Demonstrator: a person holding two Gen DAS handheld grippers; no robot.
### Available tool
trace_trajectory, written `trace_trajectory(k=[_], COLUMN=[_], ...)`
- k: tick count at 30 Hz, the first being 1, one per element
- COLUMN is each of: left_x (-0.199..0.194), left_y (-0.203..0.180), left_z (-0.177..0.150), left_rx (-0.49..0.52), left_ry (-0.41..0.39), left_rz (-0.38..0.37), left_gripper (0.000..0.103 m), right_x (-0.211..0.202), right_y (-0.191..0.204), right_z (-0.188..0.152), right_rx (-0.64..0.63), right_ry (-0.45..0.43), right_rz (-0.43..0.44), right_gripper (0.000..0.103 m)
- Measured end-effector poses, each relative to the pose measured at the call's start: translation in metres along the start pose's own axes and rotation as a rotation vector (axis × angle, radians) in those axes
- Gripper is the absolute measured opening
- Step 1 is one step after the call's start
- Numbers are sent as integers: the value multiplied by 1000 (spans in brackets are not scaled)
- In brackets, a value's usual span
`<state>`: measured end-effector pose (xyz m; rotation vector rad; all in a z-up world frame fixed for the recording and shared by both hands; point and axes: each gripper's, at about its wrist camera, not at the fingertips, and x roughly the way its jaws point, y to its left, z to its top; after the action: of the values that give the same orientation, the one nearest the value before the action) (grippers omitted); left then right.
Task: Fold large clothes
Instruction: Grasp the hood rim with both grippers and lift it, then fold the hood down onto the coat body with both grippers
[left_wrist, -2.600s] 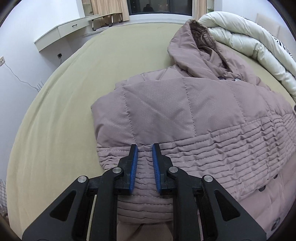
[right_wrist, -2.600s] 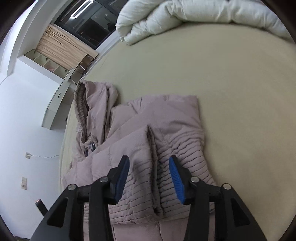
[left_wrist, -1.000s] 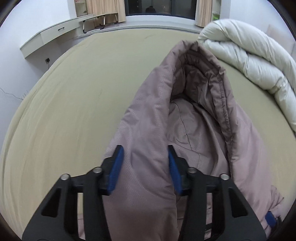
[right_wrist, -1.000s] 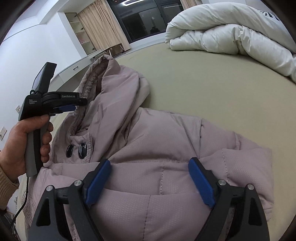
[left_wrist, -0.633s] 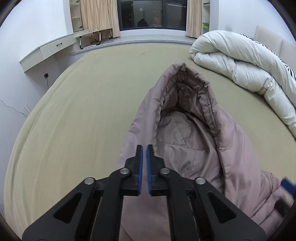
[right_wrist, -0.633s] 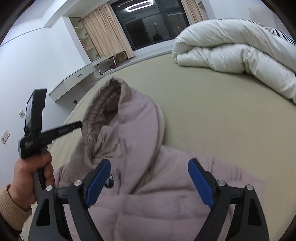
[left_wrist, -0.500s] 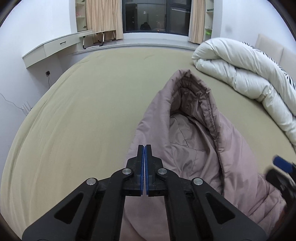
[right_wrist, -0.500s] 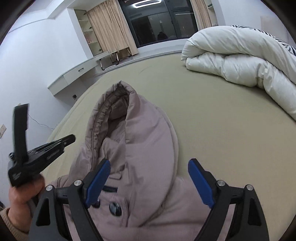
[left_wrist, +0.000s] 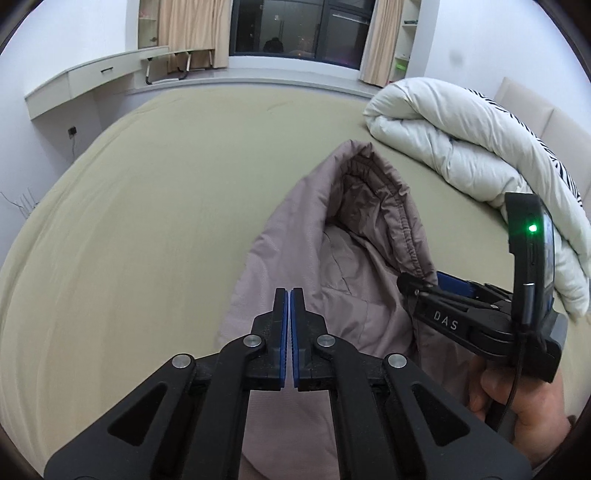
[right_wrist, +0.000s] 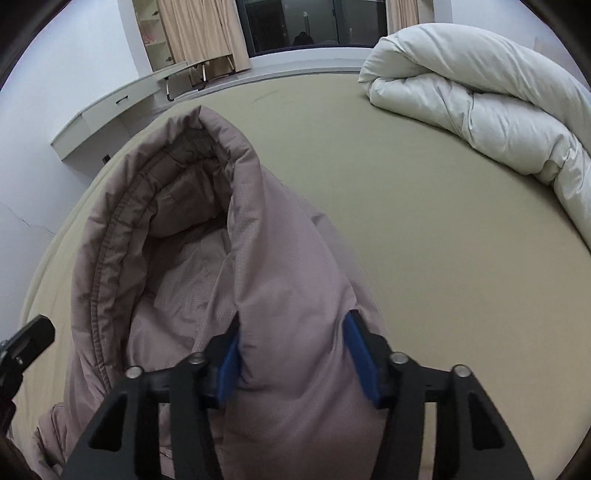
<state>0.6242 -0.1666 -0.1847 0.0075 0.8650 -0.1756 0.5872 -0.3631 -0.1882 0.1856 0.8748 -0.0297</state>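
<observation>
A mauve padded hooded jacket (left_wrist: 332, 266) lies on the olive bed sheet (left_wrist: 147, 221), with its hood pointing away from me. My left gripper (left_wrist: 288, 295) is shut, its blue pads together above the hood's left side; I cannot tell if fabric is pinched. My right gripper (right_wrist: 295, 347) is open, its blue pads on either side of the hood's right side (right_wrist: 288, 277). The right gripper also shows in the left wrist view (left_wrist: 424, 288), held at the hood's right edge.
A rolled white duvet (left_wrist: 461, 147) lies at the far right of the bed; it also shows in the right wrist view (right_wrist: 480, 99). A white wall shelf (left_wrist: 92, 81) and a dark window (left_wrist: 295, 33) are beyond the bed. The person's hand (left_wrist: 517, 398) holds the right tool.
Both grippers have moved from the jacket's body up to the hood. The left gripper has shut. The right gripper has come down around the hood's right side and narrowed.
</observation>
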Motion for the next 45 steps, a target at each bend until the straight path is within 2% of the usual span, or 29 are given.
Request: trace_trajectory(k=[1, 3, 5, 6, 9, 14, 18, 20, 21, 26, 32, 35, 38, 41, 45], left_x=[1, 2, 7, 10, 28, 63, 73, 74, 73, 56, -1, -46, -93, -151, -222], left_y=[-3, -7, -13, -18, -29, -25, -1, 2, 1, -3, -1, 5, 12, 19, 23], left_z=[1, 2, 4, 4, 7, 13, 16, 15, 14, 12, 10, 1, -10, -31, -84], left_rx=[6, 7, 14, 34, 91, 104, -13, -17, -10, 5, 31, 9, -17, -45, -64], left_ry=[-2, -11, -18, -14, 19, 79, 73, 75, 71, 33, -55, -106, -160, -217, -255], left_rz=[1, -6, -2, 17, 101, 171, 136, 128, 123, 108, 91, 55, 6, -51, -105], left_gripper=[1, 2, 4, 6, 7, 12, 12, 11, 3, 0, 0, 0, 0, 0, 0], right_x=[-4, -15, -21, -21, -15, -9, -6, -6, -5, -8, -46, -87, -146, -201, -248], right_y=[-2, -7, -16, -18, -21, -24, -33, -33, -34, -37, -30, -23, -12, -3, -9], right_z=[-3, -11, -19, -22, -28, -38, -43, -43, -43, -44, -48, -45, -50, -78, -140], right_rx=[6, 38, 83, 93, 107, 130, 170, 168, 169, 182, 157, 123, 59, 8, 32], right_ry=[-20, -73, -117, -123, -122, -143, -145, -148, -149, -151, -206, -260, -334, -387, -391], right_rz=[16, 66, 128, 133, 112, 111, 132, 131, 131, 121, 65, 83, 128, 154, 165], right_gripper=[34, 26, 23, 20, 19, 16, 14, 14, 13, 12, 11, 11, 11, 11, 11])
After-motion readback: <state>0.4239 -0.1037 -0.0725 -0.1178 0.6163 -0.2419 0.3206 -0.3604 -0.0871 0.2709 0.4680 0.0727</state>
